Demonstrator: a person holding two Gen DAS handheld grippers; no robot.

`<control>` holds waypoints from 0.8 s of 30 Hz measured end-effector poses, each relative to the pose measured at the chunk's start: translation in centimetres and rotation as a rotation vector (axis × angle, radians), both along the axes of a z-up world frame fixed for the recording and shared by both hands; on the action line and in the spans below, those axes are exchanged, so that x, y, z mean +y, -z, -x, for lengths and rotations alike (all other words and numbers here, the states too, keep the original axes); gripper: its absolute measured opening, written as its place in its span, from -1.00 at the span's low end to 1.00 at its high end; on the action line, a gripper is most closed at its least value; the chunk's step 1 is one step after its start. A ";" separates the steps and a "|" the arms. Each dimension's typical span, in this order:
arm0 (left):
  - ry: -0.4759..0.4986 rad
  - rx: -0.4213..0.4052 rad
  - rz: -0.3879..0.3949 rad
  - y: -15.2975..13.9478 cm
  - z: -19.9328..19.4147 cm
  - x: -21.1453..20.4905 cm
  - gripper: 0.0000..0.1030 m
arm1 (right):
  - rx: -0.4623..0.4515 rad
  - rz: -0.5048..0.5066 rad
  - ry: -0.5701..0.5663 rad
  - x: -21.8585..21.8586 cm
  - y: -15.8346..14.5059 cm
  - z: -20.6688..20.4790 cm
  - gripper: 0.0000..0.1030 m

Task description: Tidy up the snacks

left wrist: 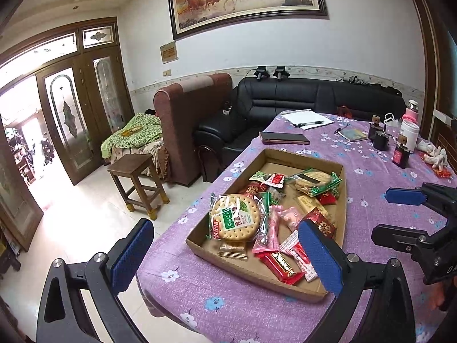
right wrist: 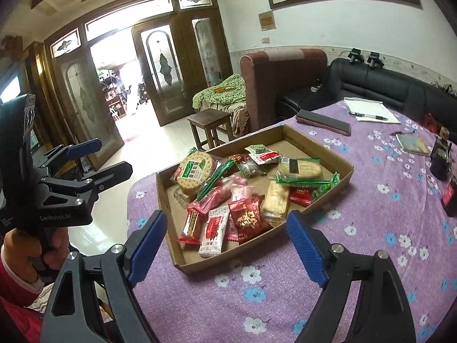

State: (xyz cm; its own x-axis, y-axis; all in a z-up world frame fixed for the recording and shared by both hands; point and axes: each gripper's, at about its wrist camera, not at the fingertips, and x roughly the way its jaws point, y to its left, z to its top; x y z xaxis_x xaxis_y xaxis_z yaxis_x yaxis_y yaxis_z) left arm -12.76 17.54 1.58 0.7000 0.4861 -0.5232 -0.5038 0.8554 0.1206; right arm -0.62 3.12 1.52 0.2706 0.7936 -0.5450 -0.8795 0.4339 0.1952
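Snacks lie heaped in a shallow cardboard tray (left wrist: 341, 168) on the purple flowered tablecloth (left wrist: 380, 171), the tray's long axis running from the near table edge away toward the black sofa (left wrist: 285, 94). At the near-left end a round cracker pack (left wrist: 234, 217) lies flat with its face up, green label reading "XengCai"; a second green-edged cracker pack (left wrist: 314, 182) lies toward the far right side, its long axis crosswise to the tray. A red bar wrapper (left wrist: 281, 265) and a red-and-white sachet (left wrist: 300, 254) point out toward the near corner; their print is too small to read. The left gripper (left wrist: 225, 257) hangs over the near end of the tray, jaws wide apart, nothing between them. The right gripper (right wrist: 225, 245) is also spread wide and empty over the tray's near corner. Seen from the right wrist, the left gripper's body reads "GenRobot.AI"
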 end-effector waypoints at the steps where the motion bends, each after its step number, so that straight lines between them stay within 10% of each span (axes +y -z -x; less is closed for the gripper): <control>1: -0.002 0.003 -0.004 0.1 0.0 -0.1 0.98 | -0.006 0.006 0.002 0.1 -0.1 0.1 0.66; 24: 0.046 -0.054 -0.064 -0.4 0.4 -1.3 0.98 | -0.034 0.029 -0.006 0.7 -0.1 0.2 0.66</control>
